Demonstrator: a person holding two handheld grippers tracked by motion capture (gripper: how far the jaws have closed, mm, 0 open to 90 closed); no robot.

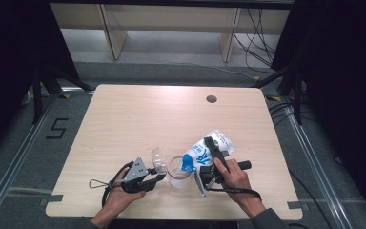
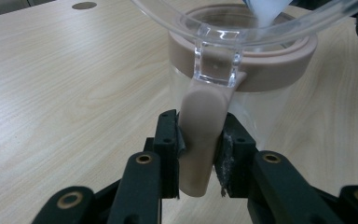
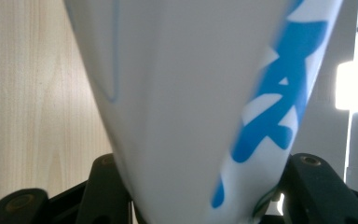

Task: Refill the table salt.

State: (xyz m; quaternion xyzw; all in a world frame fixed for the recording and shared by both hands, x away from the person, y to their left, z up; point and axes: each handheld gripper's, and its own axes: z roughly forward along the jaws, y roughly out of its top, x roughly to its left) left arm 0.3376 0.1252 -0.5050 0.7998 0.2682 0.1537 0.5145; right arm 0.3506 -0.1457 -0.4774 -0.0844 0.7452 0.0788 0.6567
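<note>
Left gripper (image 2: pixel 196 154) clamped on the beige latch tab (image 2: pixel 200 135) of the clear jar (image 2: pixel 261 109), pads pressing both sides. Jar sits just ahead of the jaws; its hinged lid (image 1: pixel 158 158) stands open above the beige rim (image 2: pixel 279 65). Right gripper (image 1: pixel 205 179) is closed around a white-and-blue pouch (image 1: pixel 205 150), tilted so its lower corner is over the jar mouth (contact unclear). Beyond both: open tabletop (image 1: pixel 138 114) to the far edge, only a grommet hole (image 1: pixel 211 99) there. Near edge is close behind the hands.
</note>
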